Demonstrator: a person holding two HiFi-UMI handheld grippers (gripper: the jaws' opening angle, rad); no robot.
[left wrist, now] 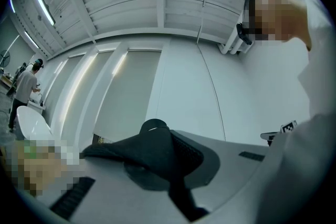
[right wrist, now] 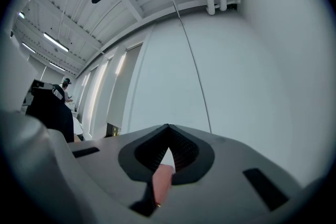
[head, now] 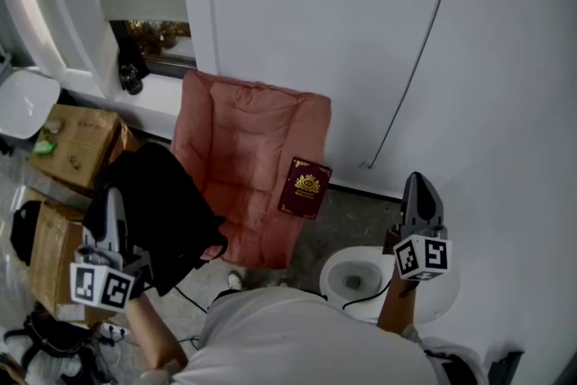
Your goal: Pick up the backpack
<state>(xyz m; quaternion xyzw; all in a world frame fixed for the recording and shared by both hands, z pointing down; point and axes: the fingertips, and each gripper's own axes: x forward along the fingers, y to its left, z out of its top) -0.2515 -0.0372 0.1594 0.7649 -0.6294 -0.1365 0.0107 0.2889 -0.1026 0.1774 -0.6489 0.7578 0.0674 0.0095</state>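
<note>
Against white wall (head: pixel 361 32), left claw (head: pixel 114 198) grips backpack (head: pixel 162 212); booklet (head: pixel 305 188) lettering seems illegible.

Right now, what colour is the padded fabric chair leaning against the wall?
The padded fabric chair is dusty pink, clearest in head view.

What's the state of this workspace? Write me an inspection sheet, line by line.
Surface: speckled grey floor, white wall behind.
Job's things: backpack, black, hangs from the left gripper by its strap.
Clutter: pink folding chair with a maroon booklet leaning on it; cardboard boxes; white round stool.
Grippers: left gripper tongs shut on the backpack's strap; right gripper tongs' tips together, nothing held.
Cables: thin cable runs down the wall.
Surroundings: window; a person far off.
</note>
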